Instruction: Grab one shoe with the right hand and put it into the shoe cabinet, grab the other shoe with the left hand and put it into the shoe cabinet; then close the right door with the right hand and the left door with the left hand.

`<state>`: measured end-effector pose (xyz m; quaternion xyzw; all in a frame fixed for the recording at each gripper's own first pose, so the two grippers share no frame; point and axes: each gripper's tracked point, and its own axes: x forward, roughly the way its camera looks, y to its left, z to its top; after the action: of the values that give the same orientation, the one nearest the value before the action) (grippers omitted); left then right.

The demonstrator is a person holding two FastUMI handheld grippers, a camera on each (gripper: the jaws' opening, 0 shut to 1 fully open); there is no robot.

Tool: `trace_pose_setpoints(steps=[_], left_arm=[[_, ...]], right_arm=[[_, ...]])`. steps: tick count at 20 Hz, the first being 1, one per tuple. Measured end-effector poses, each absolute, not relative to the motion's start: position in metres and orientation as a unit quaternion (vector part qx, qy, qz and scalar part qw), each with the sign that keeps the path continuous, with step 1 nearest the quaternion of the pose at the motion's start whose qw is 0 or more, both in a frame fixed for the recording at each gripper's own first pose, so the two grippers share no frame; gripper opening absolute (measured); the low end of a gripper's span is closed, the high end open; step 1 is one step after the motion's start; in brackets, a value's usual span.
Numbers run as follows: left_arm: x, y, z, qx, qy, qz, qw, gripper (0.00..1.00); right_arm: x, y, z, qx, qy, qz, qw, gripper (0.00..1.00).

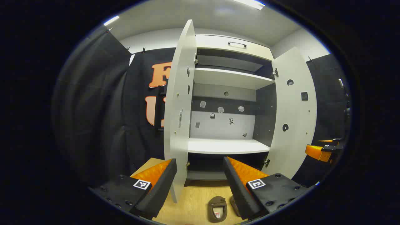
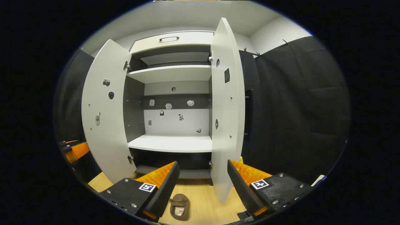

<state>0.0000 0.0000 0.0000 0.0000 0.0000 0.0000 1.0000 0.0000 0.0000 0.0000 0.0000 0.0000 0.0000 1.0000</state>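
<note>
Brown slip-on shoes (image 1: 217, 208) lie on the pale wooden floor (image 2: 200, 200) before the tall white shoe cabinet (image 1: 228, 93), whose left door (image 1: 179, 115) and right door (image 2: 226, 118) stand wide, while the left gripper (image 1: 200, 184) and right gripper (image 2: 203, 184) hover above, fingers apart, holding nothing.

No readable text; stickers on cabinet doors (image 2: 106, 106) and back panel (image 1: 223, 125) too small to read.

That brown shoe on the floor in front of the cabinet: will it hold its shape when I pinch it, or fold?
The shoe looks like a soft, low slipper with a wide mouth, so its wall will probably fold under a pinch. It seems light for its size. Lying flat on the floor, it should slide rather than roll or tip.
</note>
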Motion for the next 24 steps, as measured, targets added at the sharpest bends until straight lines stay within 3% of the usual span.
trace_pose_setpoints(steps=[16, 24], left_arm=[[-0.004, -0.03, 0.017, 0.015, -0.011, 0.023, 1.0, 0.97], [-0.01, -0.025, 0.021, 0.023, -0.016, 0.049, 0.998, 0.94]], right_arm=[[0.003, -0.02, 0.005, 0.003, 0.006, 0.018, 1.0, 0.95], [0.013, -0.007, -0.025, -0.004, 0.032, 0.041, 0.999, 0.95]])
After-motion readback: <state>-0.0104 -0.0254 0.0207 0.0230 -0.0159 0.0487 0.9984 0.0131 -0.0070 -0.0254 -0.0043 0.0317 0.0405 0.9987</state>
